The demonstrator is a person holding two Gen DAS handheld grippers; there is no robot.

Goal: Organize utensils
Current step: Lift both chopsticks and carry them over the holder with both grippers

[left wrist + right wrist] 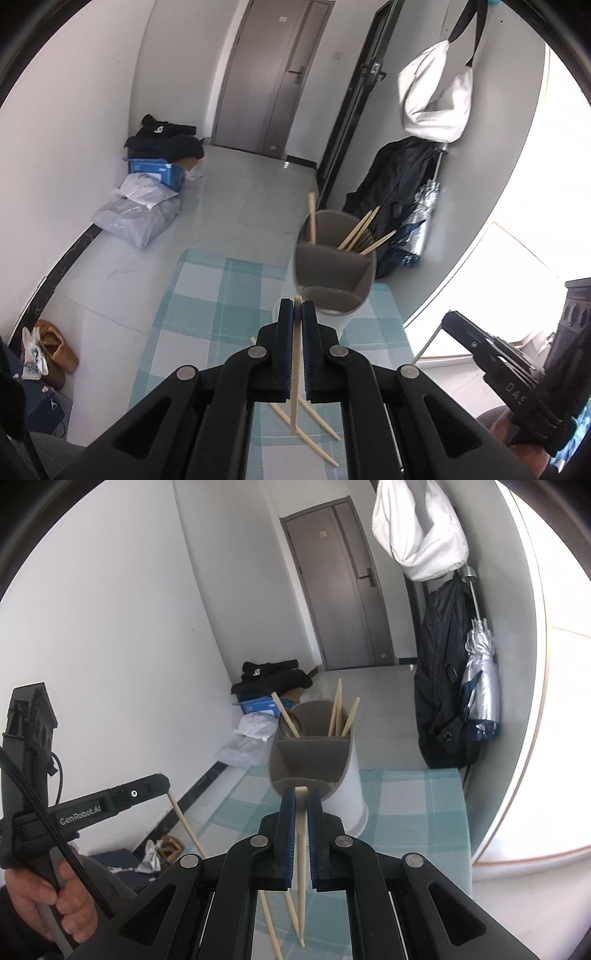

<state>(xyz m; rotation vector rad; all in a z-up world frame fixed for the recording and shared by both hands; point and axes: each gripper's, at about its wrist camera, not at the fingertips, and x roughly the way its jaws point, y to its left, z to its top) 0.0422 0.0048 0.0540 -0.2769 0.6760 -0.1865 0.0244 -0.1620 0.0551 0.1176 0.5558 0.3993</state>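
Note:
My left gripper is shut on a pale wooden chopstick that stands nearly upright between its blue pads. Just beyond it stands the white utensil holder with a grey divided insert, several chopsticks leaning in its far compartments. Loose chopsticks lie on the teal checked cloth below. My right gripper is shut on another chopstick, close in front of the same holder. In the right wrist view the left gripper appears at the left, its chopstick hanging down.
The table is narrow, with floor to its left and a white wall to its right. A black backpack, a folded silver umbrella and a white bag hang beyond the holder. Parcels and shoes lie on the floor.

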